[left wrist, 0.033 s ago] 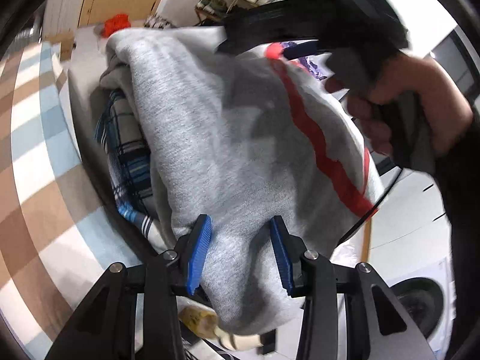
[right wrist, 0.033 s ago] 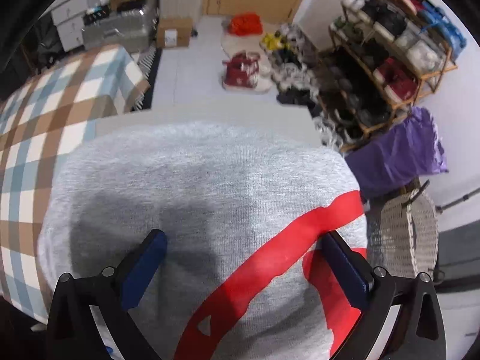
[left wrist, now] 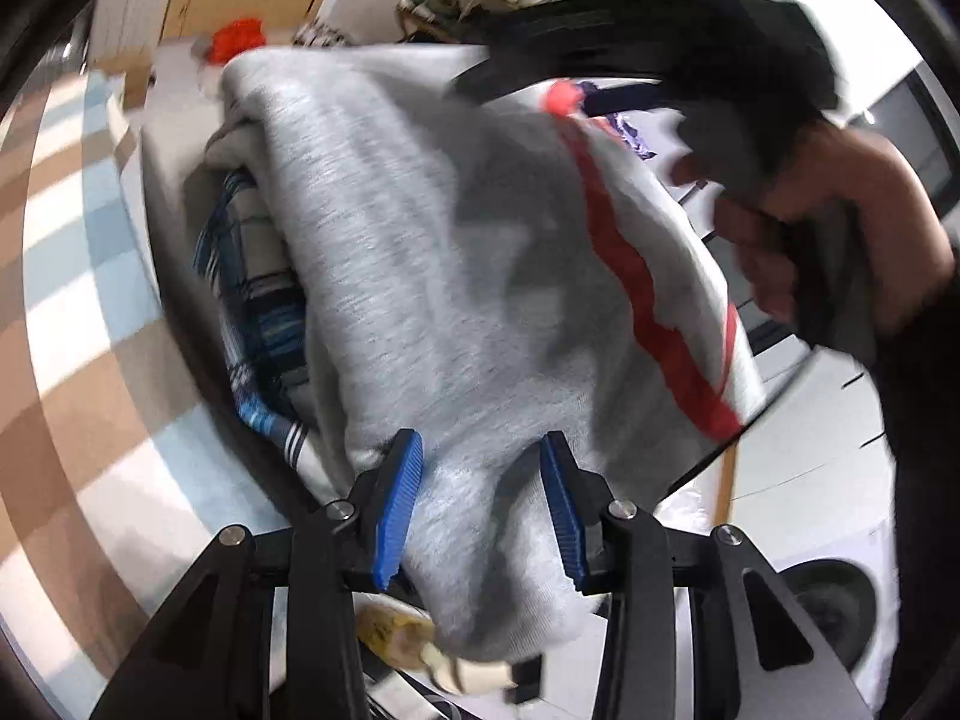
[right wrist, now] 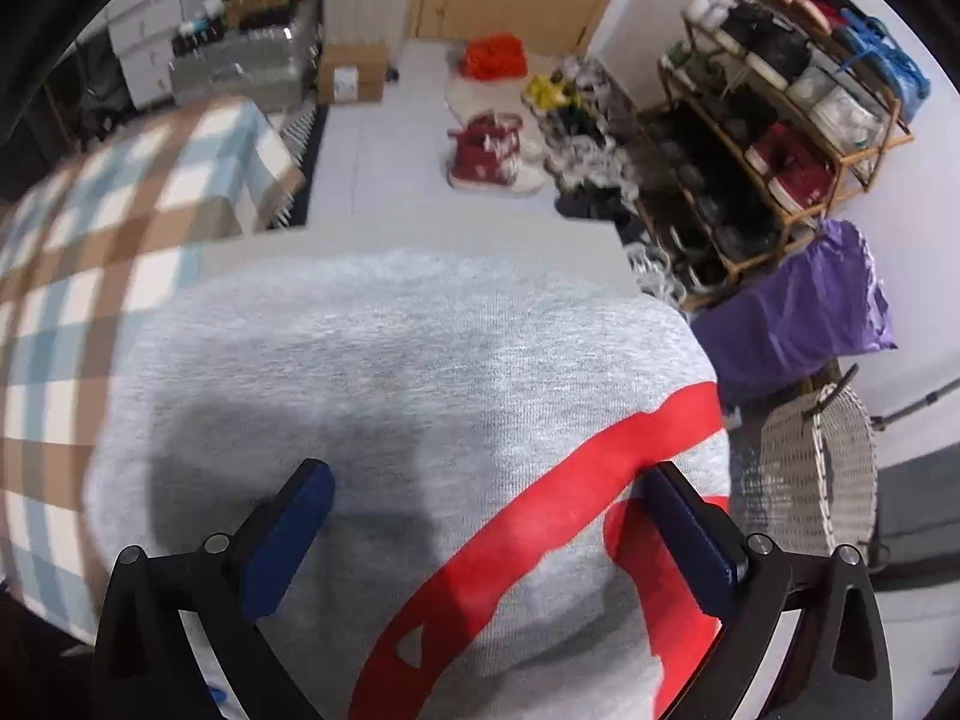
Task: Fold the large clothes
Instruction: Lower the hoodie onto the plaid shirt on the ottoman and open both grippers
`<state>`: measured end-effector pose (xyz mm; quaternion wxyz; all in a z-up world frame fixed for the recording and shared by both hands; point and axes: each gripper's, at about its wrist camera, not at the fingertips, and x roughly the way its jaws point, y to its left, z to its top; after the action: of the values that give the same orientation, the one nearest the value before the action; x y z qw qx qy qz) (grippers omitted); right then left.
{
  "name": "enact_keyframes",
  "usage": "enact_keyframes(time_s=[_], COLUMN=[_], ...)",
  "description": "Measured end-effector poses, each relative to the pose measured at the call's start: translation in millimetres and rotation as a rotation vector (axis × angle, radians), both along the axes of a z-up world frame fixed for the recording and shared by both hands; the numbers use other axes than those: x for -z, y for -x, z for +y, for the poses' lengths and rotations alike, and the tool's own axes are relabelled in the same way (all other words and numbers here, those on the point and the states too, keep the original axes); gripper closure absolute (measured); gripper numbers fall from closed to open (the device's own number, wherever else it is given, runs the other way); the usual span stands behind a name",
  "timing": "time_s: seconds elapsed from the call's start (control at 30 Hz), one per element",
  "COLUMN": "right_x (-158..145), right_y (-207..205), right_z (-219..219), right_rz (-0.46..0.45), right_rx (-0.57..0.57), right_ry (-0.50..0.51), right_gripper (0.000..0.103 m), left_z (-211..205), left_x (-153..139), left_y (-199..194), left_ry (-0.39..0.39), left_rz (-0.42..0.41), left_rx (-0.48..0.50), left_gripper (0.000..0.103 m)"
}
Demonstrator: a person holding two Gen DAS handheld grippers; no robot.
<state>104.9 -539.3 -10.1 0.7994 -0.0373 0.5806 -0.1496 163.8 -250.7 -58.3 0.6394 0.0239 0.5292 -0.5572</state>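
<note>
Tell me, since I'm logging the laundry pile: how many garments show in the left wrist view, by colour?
Grey sweatshirt with red stripe: 1
Blue plaid garment, under the grey one: 1
Total: 2

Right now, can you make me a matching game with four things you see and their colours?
Things:
1. sweatshirt
2. stripe on the sweatshirt
3. cloth draped by the shoe rack
4. pads on the tongs

Colours:
A. purple
B. grey
C. blue
D. red

Pairs: 1-B, 2-D, 3-A, 4-C
</note>
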Motion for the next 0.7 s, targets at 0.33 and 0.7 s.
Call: enact_keyframes(time_s=[0.33, 0.7], right_x=[-96, -95], right_y=[171, 335], right_z=[43, 133], right_rz=[-0.519, -0.897], right_rx=[0.085, 0.183], right_ry=[-0.211, -0.081], right_gripper=[0.0, 0.0], left_z=[69, 135], left_x=[-61, -101], left_y=[-1, 50], left_ry=[0.017, 0.203], left_rz=[-0.25, -0.655], left_rx=[-0.151, -0.283], left_gripper=[0.052, 0.018])
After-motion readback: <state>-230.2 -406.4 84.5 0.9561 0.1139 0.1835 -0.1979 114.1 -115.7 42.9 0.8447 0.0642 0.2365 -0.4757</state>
